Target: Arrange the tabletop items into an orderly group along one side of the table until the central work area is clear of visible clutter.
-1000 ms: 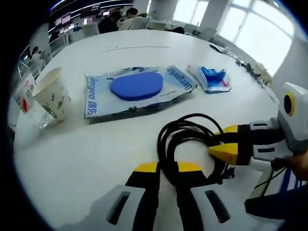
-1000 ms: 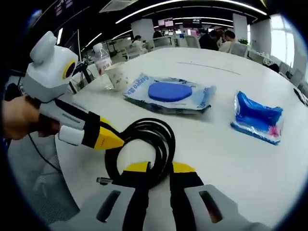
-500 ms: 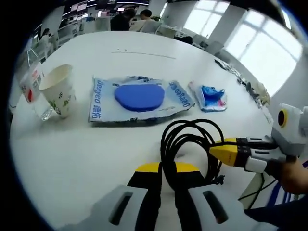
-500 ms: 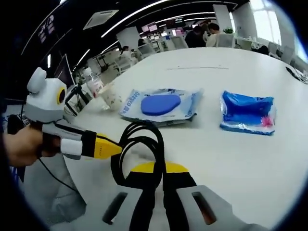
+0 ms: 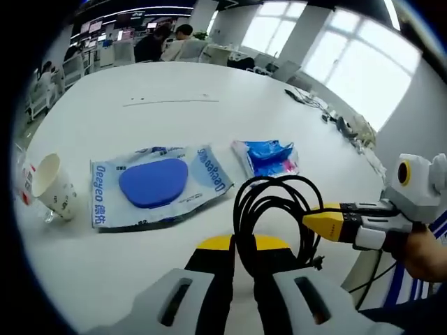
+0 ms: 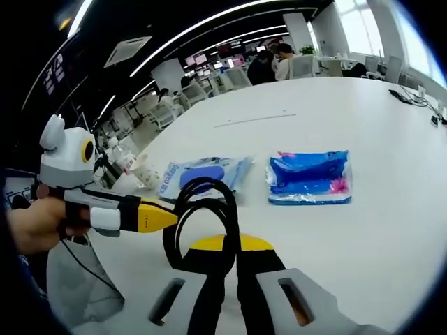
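You clamp both the left gripper and right gripper on the coiled black cable, lifted near the table's edge, apparently keeping its loops gathered for tidy placement aside.

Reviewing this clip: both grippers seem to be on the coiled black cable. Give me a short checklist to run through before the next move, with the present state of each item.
1. Left gripper shut on coiled black cable: ok.
2. Right gripper shut on same cable: ok.
3. Cable lifted off white table: cannot tell.
4. Cable clear of blue-and-white flat packet: ok.
5. Small blue plastic pack apart from cable: ok.
6. Paper cup upright: not ok, tilted.
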`<state>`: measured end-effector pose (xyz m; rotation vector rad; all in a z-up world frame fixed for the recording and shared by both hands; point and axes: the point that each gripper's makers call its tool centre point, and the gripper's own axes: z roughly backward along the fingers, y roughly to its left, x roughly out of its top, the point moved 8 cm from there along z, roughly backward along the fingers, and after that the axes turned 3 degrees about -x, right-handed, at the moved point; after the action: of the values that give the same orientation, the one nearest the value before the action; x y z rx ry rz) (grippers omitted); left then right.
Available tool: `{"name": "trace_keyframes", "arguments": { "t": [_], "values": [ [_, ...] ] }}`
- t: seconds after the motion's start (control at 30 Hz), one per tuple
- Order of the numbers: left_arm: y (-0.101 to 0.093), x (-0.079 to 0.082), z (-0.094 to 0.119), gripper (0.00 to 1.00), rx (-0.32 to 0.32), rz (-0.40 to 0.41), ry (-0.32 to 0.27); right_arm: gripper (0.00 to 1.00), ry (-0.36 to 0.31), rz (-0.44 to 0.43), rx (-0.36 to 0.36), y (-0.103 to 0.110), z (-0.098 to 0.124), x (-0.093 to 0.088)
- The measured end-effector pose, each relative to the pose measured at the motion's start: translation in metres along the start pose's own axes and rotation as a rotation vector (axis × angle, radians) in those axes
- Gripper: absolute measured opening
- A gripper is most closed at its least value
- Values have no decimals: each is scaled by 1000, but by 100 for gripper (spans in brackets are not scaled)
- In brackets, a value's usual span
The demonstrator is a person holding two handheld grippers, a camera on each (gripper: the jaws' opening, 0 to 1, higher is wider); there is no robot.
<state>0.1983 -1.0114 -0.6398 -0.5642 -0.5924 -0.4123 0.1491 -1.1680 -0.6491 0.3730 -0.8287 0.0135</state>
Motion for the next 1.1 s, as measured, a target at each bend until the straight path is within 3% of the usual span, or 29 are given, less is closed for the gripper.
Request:
{"name": "trace_keyframes", "arguments": {
  "t": [0.23,0.6,1.1],
  "values": [
    [-19,10,-16,4,-23,-30,11,0,-16,-27,-27,-22,9,4],
    [-31,11,-35,4,-30,-31,31,0,-11,-43,-37,-44,12,3],
    [-32,-6,-56,4,4,-15,81,1,80,3,0,-61,-2,-10]
  ]
}}
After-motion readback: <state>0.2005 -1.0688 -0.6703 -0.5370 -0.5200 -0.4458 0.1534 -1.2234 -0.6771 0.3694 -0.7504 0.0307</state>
